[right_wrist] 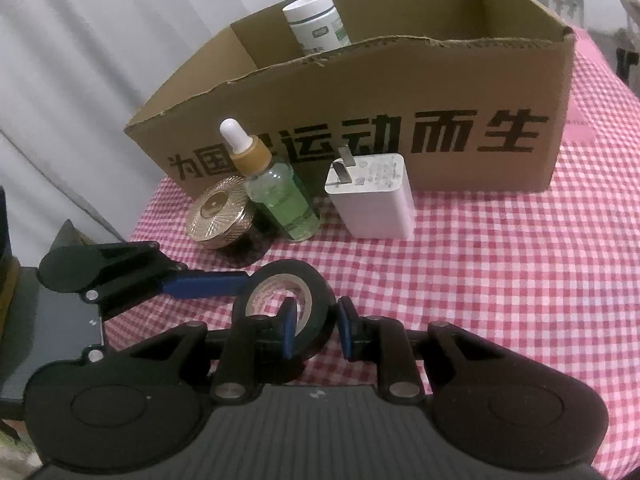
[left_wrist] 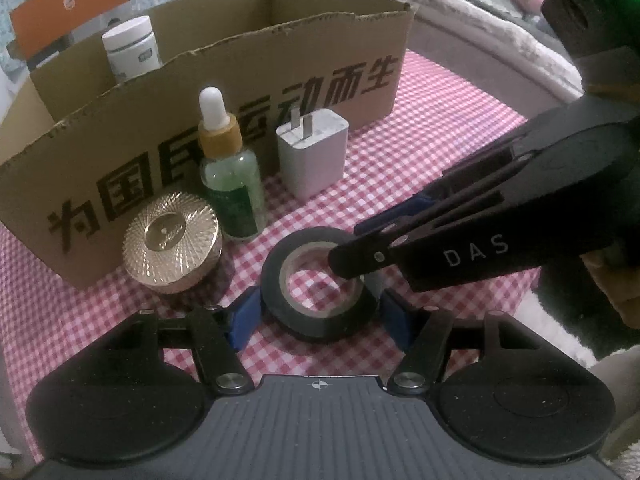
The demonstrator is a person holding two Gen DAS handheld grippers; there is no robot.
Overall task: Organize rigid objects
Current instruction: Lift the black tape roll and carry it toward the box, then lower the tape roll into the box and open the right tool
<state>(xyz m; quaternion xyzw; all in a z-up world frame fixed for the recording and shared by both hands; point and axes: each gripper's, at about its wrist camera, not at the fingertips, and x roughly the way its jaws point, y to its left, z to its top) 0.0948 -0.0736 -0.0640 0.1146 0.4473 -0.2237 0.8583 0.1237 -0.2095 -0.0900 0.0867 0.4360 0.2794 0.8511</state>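
Tape roll (left_wrist: pixel 320 288) lies flat on the checked desk (right_wrist: pixel 500 280), in front of the box (right_wrist: pixel 400 92).

Left hand-held gripper (left_wrist: pixel 318 314): open, blue pads either side of the roll, just beside its outer wall, contact unclear.

Right hand-held gripper (right_wrist: pixel 316 330): open, one finger inside the core, the other outside the rim, wall between them, not yet pinched.

Jar (left_wrist: pixel 172 242), dropper (left_wrist: pixel 230 184) and charger (left_wrist: pixel 310 152) stand between roll and box; white bottle (right_wrist: pixel 316 20) is already inside.

Judgement: pinch the wall squarely, release the other gripper, lift well over the dropper before crossing to the box.
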